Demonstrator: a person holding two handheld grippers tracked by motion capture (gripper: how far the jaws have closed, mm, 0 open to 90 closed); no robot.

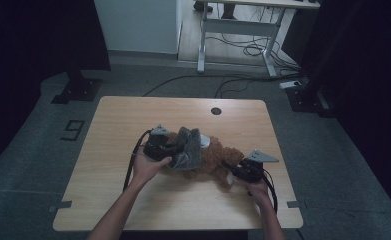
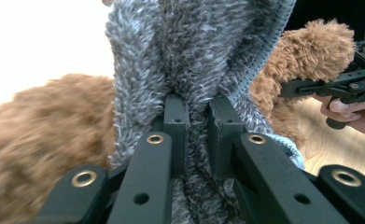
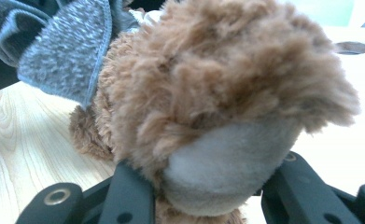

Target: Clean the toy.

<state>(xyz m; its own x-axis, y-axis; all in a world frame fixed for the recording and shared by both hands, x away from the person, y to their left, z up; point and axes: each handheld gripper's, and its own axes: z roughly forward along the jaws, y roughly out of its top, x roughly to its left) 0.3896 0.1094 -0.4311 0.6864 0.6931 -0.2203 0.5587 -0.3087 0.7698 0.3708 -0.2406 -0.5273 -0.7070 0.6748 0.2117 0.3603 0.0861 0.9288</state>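
At table point(image 1: 133, 210) centre, the left gripper point(image 1: 175, 147) clamps the grey garment point(image 1: 189, 147) on the plush bear point(image 1: 215, 160); at 4 o'clock, the right gripper point(image 1: 234, 172) pinches its paw point(image 3: 227, 163).

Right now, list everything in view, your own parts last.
plush toy: one, brown, lying mid-table.
knit garment: one, grey, fuzzy, over the toy's left part.
table: one, light wood, with a round hole near the far edge.
desk: one, white-framed, beyond the table, cables beneath.
left gripper: black, shut on the garment.
right gripper: black, shut on the toy's pale-soled foot.
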